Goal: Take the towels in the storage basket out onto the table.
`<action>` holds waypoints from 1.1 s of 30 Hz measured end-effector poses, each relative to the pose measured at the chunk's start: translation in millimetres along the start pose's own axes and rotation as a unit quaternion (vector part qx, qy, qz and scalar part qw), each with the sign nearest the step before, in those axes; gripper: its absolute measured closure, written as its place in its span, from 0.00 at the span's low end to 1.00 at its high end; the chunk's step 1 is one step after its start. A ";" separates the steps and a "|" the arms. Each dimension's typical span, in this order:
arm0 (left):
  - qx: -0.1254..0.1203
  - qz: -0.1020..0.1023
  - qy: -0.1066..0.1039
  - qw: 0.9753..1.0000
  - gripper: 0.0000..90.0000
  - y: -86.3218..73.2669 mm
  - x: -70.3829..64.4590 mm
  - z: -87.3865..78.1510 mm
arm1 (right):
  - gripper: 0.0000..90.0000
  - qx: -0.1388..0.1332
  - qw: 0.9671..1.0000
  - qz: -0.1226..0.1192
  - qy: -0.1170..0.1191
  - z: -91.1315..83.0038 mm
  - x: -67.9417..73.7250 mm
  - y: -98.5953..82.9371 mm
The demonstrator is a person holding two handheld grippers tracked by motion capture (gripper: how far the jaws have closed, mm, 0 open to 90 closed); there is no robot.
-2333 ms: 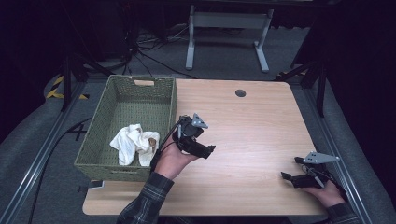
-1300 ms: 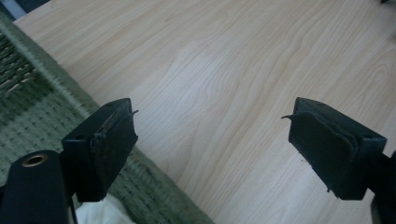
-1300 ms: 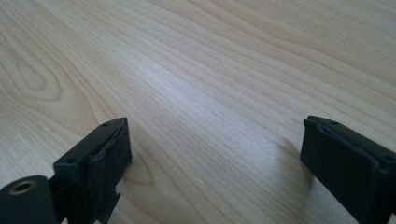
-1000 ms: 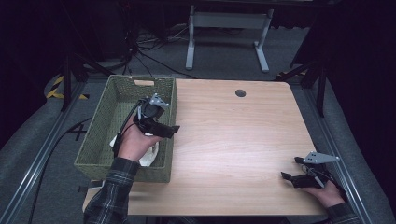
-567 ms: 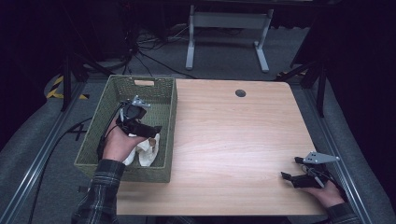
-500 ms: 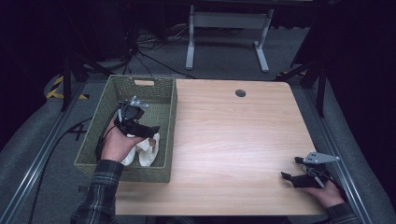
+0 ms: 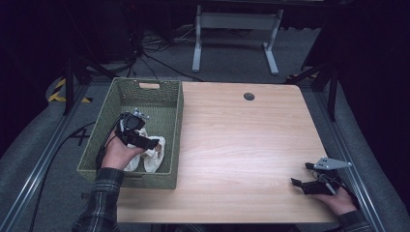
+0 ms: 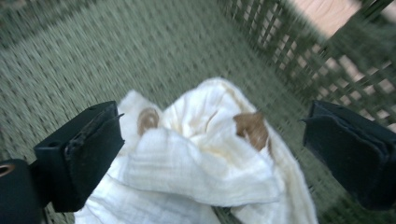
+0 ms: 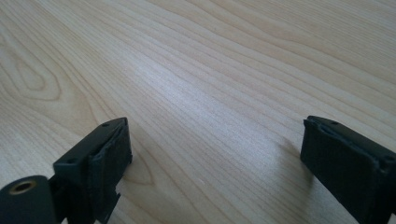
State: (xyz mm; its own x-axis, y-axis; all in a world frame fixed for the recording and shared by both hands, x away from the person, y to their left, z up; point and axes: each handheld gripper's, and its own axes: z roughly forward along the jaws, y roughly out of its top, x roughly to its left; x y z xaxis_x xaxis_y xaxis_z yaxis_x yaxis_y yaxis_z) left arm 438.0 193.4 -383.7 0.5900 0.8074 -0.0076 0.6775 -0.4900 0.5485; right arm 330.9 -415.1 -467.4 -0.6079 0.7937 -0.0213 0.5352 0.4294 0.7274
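At the left, the person's left hand [image 7: 117,151] holds the left gripper [image 7: 151,143] down inside the green woven rectangular basket [image 7: 175,116], jaws spread wide over the crumpled white cloth with brown patches [image 8: 205,154] lying on the basket floor; the hand covers part of the cloth from above, and the close view is blurred. At the right, the right gripper [image 7: 300,183] rests open on the light wooden table [image 7: 241,140] near its front right corner
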 end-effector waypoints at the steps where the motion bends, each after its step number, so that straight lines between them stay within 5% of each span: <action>1: 0.009 -0.001 -0.005 1.000 0.04 -2.3 1.3 5.0 | 0.10 0.000 1.000 0.000 0.000 0.0 0.0 0.0; 10: 0.064 -0.001 -0.006 0.998 0.00 -7.4 4.6 29.4 | 0.10 0.000 1.000 0.000 0.000 0.0 0.0 0.0; 14: 0.098 0.004 0.012 0.995 0.00 -7.8 3.3 41.4 | 0.10 0.000 1.000 -0.002 -0.001 -0.2 0.0 -0.3; 21: 0.119 0.004 0.007 0.993 0.03 -8.5 3.7 48.2 | 0.10 0.000 1.000 -0.002 -0.001 -1.1 1.0 -1.3; 25: 0.143 0.011 0.006 0.990 0.05 -9.3 2.5 53.8 | 0.10 0.000 1.000 0.000 -0.001 -1.5 1.6 -1.6; 29: 0.149 0.012 0.003 0.989 0.09 -9.6 2.0 54.0 | 0.10 0.000 1.000 -0.002 -0.001 -1.4 1.4 -1.6; 32: 0.148 0.016 0.000 0.989 0.20 -9.4 0.4 52.9 | 0.10 -0.001 1.000 -0.002 -0.001 -1.4 1.5 -1.6; 33: 0.147 0.019 0.000 0.989 0.31 -9.2 0.1 51.9 | 0.10 0.000 1.000 -0.001 -0.001 -1.5 1.6 -1.6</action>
State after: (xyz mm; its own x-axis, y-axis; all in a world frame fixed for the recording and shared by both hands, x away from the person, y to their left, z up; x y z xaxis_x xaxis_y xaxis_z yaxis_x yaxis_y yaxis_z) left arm 454.6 180.9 -432.2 0.6178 0.7863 0.0088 0.7529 -0.5948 0.2816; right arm 328.2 -415.2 -467.6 -0.6082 0.7935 -0.0234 0.5339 0.4307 0.7276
